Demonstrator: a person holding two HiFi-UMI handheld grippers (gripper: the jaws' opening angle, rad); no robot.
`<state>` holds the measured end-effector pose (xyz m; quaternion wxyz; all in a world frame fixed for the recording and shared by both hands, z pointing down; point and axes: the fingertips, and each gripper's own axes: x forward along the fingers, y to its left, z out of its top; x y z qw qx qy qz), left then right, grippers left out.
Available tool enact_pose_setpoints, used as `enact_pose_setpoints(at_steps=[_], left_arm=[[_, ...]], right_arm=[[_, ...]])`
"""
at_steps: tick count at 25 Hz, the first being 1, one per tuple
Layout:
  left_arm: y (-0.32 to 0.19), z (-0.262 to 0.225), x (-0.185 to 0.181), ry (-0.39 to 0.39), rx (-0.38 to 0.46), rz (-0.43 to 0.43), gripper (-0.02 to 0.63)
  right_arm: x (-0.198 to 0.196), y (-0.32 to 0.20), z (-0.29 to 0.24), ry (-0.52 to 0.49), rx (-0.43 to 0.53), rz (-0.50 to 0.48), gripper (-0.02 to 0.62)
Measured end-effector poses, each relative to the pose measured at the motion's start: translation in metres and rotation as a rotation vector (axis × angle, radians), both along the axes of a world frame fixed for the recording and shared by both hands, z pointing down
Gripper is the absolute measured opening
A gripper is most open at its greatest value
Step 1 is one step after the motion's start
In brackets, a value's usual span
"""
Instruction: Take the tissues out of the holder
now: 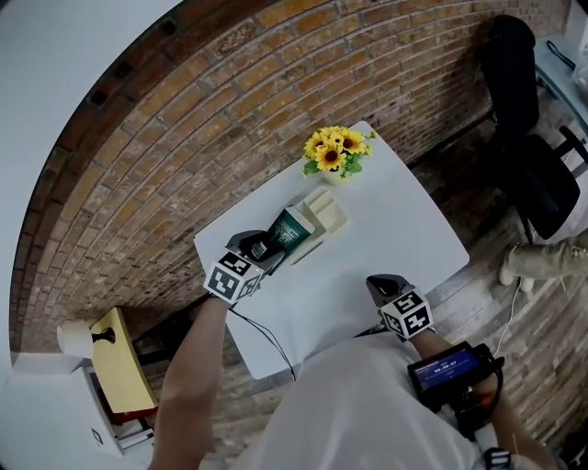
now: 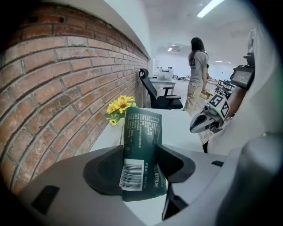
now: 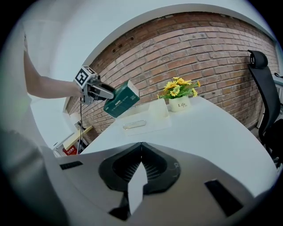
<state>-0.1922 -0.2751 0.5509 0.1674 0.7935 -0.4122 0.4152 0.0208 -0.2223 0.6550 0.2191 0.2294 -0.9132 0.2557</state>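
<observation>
Tissue pack [image 2: 140,132] in left gripper [image 1: 275,241], barcode [image 2: 132,175] visible only in its view

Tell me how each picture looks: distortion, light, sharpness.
Head view: strong fisheye bends the brick wall into an arc; the light is even, with faint shadows on the table. Left gripper view: dark corners, a ceiling light glares bright, the tissue pack is fairly sharp. Right gripper view: the wall curves here too, the left edge is washed out and hazy, the flowers are crisp.

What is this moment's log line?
left gripper: shut on dark green plastic tissue pack, above white holder | right gripper: shut, empty
</observation>
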Motion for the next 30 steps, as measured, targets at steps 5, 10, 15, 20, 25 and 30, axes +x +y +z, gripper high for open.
enact_pose_setpoints(at_steps=[5,10,15,20,25,30], left_arm=[[0.043,0.001,0.023,0.013,-0.041,0.070,0.253],[0.084,0.040,0.038,0.005,-0.134,0.088,0.253],[0.106,0.093,0.038,-0.084,-0.241,0.136,0.253],[0.109,0.122,0.036,-0.160,-0.284,0.206,0.253],[0.113,0.133,0.036,-0.141,-0.280,0.207,0.256],[0.103,0.126,0.026,-0.154,-0.182,0.133,0.276]], right_arm=[[-0.014,0.004,-0.003,-0.008,0.007,-0.028,0.006],[-0.017,0.013,-0.003,-0.004,0.003,-0.034,0.006],[-0.013,0.019,-0.001,0.005,-0.006,-0.028,0.006],[-0.007,0.019,0.002,0.010,-0.013,-0.012,0.006],[0.001,0.021,0.008,0.017,-0.028,-0.008,0.006],[0.002,0.016,0.010,0.014,-0.032,-0.020,0.006]])
